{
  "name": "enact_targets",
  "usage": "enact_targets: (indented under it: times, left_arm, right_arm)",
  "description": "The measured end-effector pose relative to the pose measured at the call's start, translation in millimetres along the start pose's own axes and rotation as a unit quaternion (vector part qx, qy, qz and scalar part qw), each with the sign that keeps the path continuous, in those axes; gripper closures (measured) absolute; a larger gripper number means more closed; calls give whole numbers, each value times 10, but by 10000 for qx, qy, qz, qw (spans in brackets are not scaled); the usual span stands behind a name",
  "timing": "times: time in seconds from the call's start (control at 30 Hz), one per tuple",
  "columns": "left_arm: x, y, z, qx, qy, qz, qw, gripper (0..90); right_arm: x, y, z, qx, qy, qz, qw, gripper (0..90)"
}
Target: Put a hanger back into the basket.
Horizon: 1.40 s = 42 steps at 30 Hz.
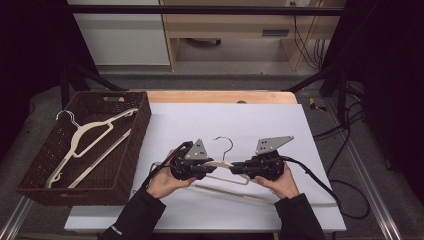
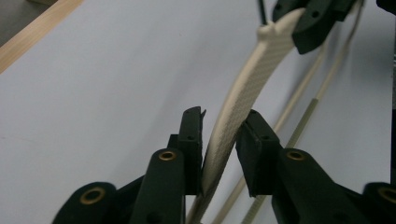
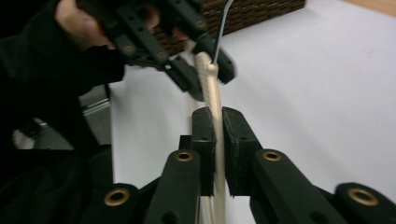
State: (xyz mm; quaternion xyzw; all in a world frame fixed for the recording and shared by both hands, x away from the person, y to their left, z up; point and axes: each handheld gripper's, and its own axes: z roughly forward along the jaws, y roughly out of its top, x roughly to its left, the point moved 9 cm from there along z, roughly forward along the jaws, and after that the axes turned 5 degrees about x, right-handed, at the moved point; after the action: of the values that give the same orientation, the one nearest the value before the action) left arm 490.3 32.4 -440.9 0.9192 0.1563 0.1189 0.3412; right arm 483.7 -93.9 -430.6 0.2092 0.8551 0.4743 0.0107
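Note:
A cream hanger (image 1: pixel 220 163) with a wire hook (image 1: pixel 227 145) hangs over the white sheet between my two grippers. My left gripper (image 1: pixel 212 168) straddles one arm of the hanger (image 2: pixel 233 107); its left pad (image 2: pixel 192 140) touches the arm and a thin gap shows at the other pad, so it is open. My right gripper (image 1: pixel 238 169) is shut on the other arm, its pads (image 3: pixel 205 140) pressing the hanger (image 3: pixel 211 88) from both sides. The left gripper (image 3: pixel 201 70) shows beyond, near the hook's base. The hanger's thin lower bars (image 1: pixel 227 192) run just above the sheet.
A dark wicker basket (image 1: pixel 136 145) stands at the table's left with two cream hangers (image 1: pixel 87 135) in it. The white sheet (image 1: pixel 270 125) covers the table, with a wooden edge (image 1: pixel 220 96) at the back. Cables trail off to the right (image 1: pixel 320 185).

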Motion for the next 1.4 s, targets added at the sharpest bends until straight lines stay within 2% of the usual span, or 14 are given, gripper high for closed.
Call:
enact_targets:
  times: [0.07,0.1,0.27,0.3,0.37,0.4,0.47,0.53,0.6,0.77,1.0,1.1,1.37,1.4]
  left_arm:
    - [-47,-15,-13,-1,-65,5,10000,779]
    - [-78,-13,-7,-62,-90,-87,9999,790]
    - [-107,-62,12,-93,-135,-166,9997,824]
    - [-125,-53,25,-185,-187,-282,9993,831]
    - [-141,-48,22,-248,-262,-354,9987,851]
    - [-135,-57,9,-223,-237,-311,9990,860]
    - [-128,-52,-3,-308,-125,-441,9985,862]
    - [-106,-80,-31,-322,-138,-513,9981,862]
    - [-91,-86,-53,-431,-83,-706,9965,862]
    - [-6,-108,-143,-514,137,-858,9949,862]
    - [109,-88,-369,-731,295,-1027,9916,862]
    - [182,-77,-490,-854,383,-1104,9895,863]
    - [383,-67,-862,-1017,500,-1234,9859,862]
    - [408,-57,-914,-1034,527,-1237,9855,862]
  right_arm:
    - [-33,0,2,-24,-217,-49,9997,758]
    - [-41,0,7,-42,-274,-77,9996,738]
    - [-74,6,38,-111,-495,-117,9986,653]
    - [-80,9,39,-135,-544,-115,9984,633]
    - [-100,17,33,-182,-683,-155,9974,574]
    - [-110,19,25,-202,-770,-170,9967,544]
    - [-126,24,1,-244,-937,-206,9951,493]
    - [-128,18,-29,-254,-1007,-208,9944,449]
    - [-136,19,-75,-327,-1113,-195,9931,407]
    - [-195,4,-214,-498,-1405,4,9888,298]
    - [-371,-129,-438,-632,-1924,408,9784,180]
    - [-441,-162,-552,-800,-2185,641,9704,109]
    - [-498,-276,-703,-989,-2588,875,9569,41]
    - [-508,-294,-719,-961,-2629,868,9561,39]
